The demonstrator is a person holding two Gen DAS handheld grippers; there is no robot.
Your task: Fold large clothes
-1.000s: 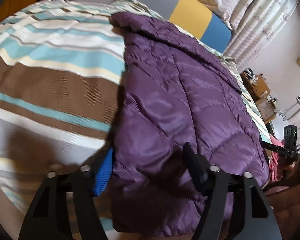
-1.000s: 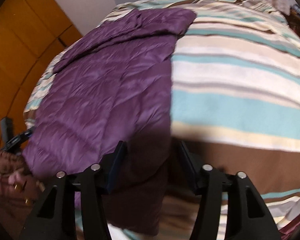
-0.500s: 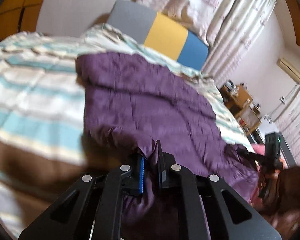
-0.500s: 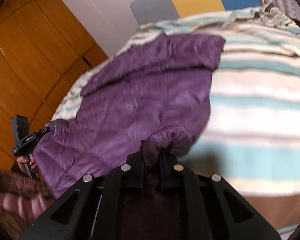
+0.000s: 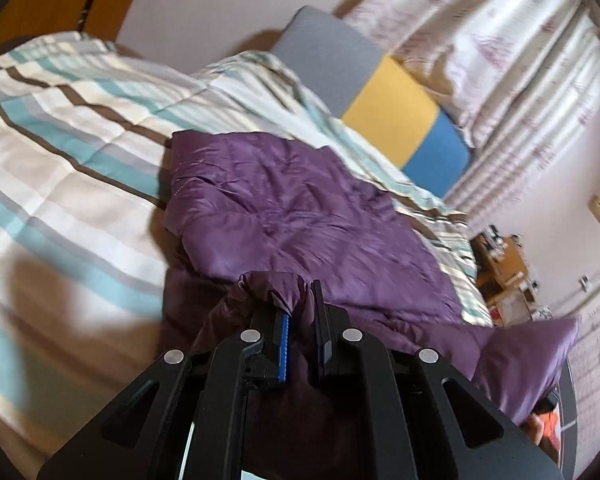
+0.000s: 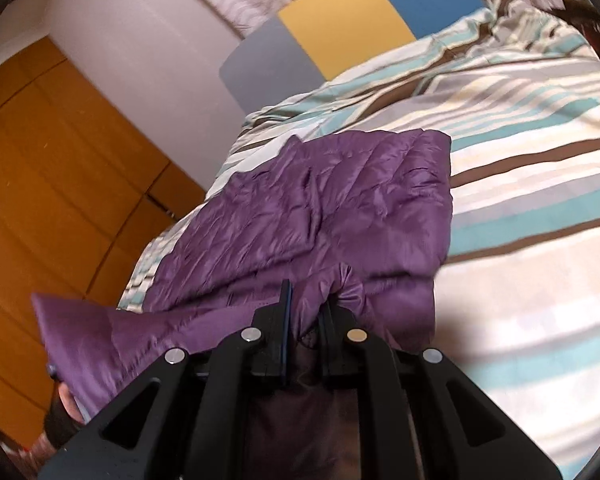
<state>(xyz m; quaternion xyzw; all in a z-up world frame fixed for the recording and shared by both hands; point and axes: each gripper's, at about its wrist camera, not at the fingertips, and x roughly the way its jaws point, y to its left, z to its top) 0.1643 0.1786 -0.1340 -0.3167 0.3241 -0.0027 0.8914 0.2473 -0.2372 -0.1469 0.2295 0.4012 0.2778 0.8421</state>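
A purple quilted jacket point(image 5: 292, 208) lies on the striped bed cover point(image 5: 68, 168); it also shows in the right wrist view point(image 6: 340, 216). My left gripper point(image 5: 300, 312) is shut on a bunched near corner of the jacket and holds it raised off the bed. My right gripper point(image 6: 306, 312) is shut on the other near corner of the jacket, also raised. The near edge hangs stretched between the two grippers. The far end of the jacket still rests flat on the bed.
A grey, yellow and blue headboard cushion point(image 5: 388, 108) stands at the bed's far end, with curtains point(image 5: 500, 52) behind. Orange wooden wardrobe doors point(image 6: 52, 184) line one side. A wooden cabinet point(image 5: 504, 268) stands beyond the bed.
Both grippers went from open over the jacket's near edge to shut on its corners, then lifted them up off the bed and towards the far end.
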